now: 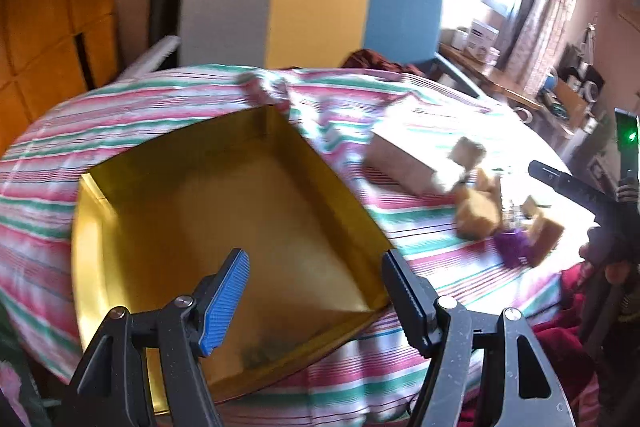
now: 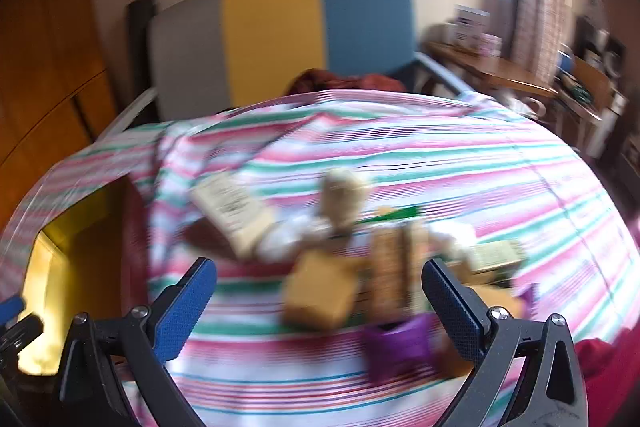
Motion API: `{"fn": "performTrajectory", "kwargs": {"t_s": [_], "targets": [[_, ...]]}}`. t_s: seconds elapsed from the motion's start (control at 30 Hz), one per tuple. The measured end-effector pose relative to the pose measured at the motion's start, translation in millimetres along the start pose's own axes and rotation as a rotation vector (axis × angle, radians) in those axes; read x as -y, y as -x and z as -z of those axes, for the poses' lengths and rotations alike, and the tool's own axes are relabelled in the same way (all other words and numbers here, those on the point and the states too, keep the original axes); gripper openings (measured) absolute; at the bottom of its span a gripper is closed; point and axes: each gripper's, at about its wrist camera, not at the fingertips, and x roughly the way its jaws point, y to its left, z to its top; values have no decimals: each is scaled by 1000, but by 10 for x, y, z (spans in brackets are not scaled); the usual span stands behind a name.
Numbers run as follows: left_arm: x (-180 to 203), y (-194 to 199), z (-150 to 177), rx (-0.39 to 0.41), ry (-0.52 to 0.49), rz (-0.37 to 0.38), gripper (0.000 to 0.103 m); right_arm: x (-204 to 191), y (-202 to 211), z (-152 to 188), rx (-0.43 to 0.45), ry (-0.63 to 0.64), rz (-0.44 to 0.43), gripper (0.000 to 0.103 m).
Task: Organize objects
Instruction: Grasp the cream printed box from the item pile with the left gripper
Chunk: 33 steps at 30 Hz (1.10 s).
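Between the wide-spread jaws of the right hand-held gripper [image 2: 318, 293] nothing is held; the blue pads stand far apart, tilted down over the striped cloth [image 2: 460, 163] that covers the surface. Just ahead of it, slightly right of centre, lies the cluster of small objects: a tan block [image 2: 320, 291] nearest, a purple piece [image 2: 400, 347] low by the right jaw, and a pale printed box [image 2: 232, 211] further off to the left. The left hand-held gripper [image 1: 316, 301] is also open and empty, poised over the near corner of the yellow tray [image 1: 92, 227], which is bare inside. From that side the clutter sits well off to the right, so the right hand is clearly nearer; the tray lies to the left of the pile. The printed box's long axis runs diagonally, away and leftward. Motion blur smears the right view, so what the small items are I cannot tell.
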Motion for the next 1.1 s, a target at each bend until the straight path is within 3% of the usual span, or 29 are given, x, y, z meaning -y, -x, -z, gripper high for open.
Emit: {"fn": "performTrajectory", "kwargs": {"t_s": [0.2, 0.37, 0.7, 1.0, 1.1], "targets": [[322, -252, -326, -74, 4, 110, 70, 763, -22, -86, 54, -119, 50, 103], [619, -503, -610, -117, 10, 170, 71, 1205, -117, -38, 49, -322, -25, 103], [842, -1005, -840, -198, 84, 167, 76, 1332, -165, -4, 26, -423, -111, 103], [859, -1459, -968, -286, 224, 186, 82, 1351, -192, -6, 21, -433, -124, 103], [872, -1622, -1043, -297, 254, 159, 85, 1347, -182, -10, 28, -433, -127, 103]]}}
